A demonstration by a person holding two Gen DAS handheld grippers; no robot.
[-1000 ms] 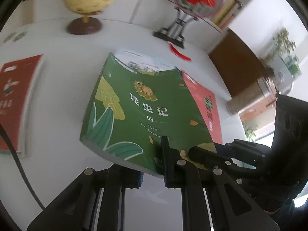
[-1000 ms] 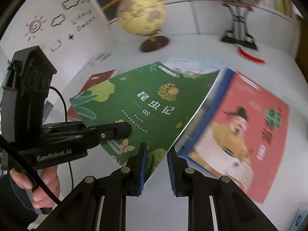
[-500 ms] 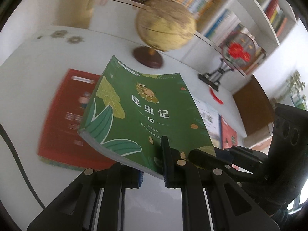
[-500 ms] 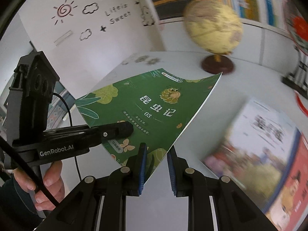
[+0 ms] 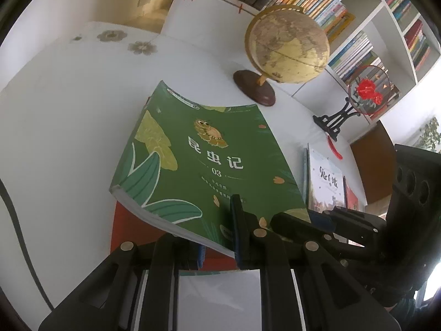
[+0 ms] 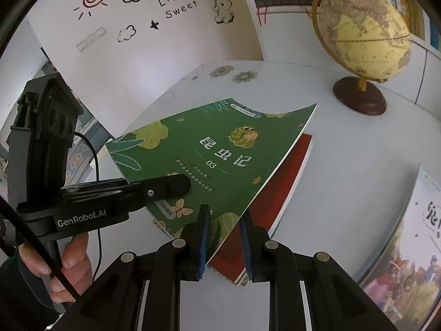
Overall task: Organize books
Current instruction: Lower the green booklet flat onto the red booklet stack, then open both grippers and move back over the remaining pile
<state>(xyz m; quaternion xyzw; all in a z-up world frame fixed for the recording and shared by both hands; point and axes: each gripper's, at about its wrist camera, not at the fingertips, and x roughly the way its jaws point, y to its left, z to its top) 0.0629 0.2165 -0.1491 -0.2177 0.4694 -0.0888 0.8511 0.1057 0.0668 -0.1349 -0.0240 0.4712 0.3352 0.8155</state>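
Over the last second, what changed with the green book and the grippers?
The green paperback with the insect cover was carried leftward across the white table, away from the pink-covered book and over the red book, which it now overhangs. The left gripper and right gripper stayed clamped on its near edge; the antique-style globe did not move.

A green book [image 5: 204,162] is showing pale leaves and white lettering; a red book [image 6: 278,190] is lying under it.
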